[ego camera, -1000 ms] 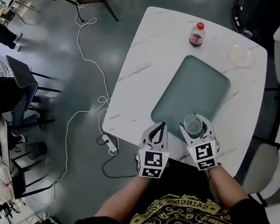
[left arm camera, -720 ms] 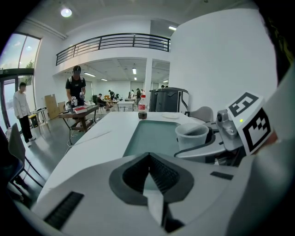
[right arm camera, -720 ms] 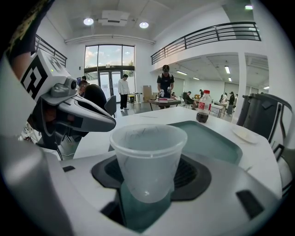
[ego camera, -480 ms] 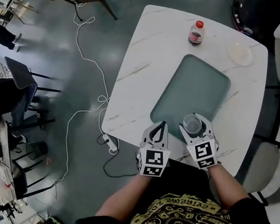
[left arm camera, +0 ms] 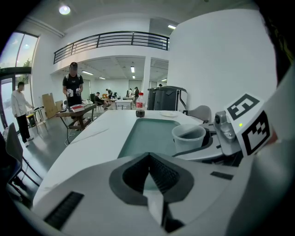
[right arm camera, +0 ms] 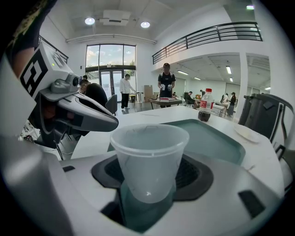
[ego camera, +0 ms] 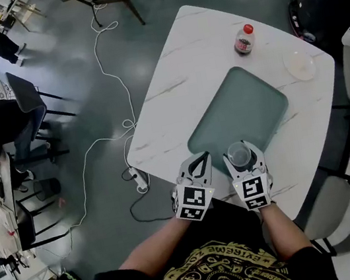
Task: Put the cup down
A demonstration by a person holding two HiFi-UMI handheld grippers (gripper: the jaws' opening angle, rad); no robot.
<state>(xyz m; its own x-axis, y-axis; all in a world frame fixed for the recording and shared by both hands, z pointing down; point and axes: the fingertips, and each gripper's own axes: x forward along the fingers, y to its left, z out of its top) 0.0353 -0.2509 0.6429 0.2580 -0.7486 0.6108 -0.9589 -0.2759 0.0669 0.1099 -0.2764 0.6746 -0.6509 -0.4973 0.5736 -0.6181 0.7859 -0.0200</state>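
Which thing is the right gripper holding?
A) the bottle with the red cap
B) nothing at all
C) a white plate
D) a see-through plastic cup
D: in the right gripper view, the right gripper has its jaws closed on the see-through plastic cup, while the red-capped bottle stands far off on the table.

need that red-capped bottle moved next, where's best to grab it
I'd take the bottle around its straight body, below the red cap, jaws level, coming in from the near side over the green mat: it stands upright, with nothing touching it.
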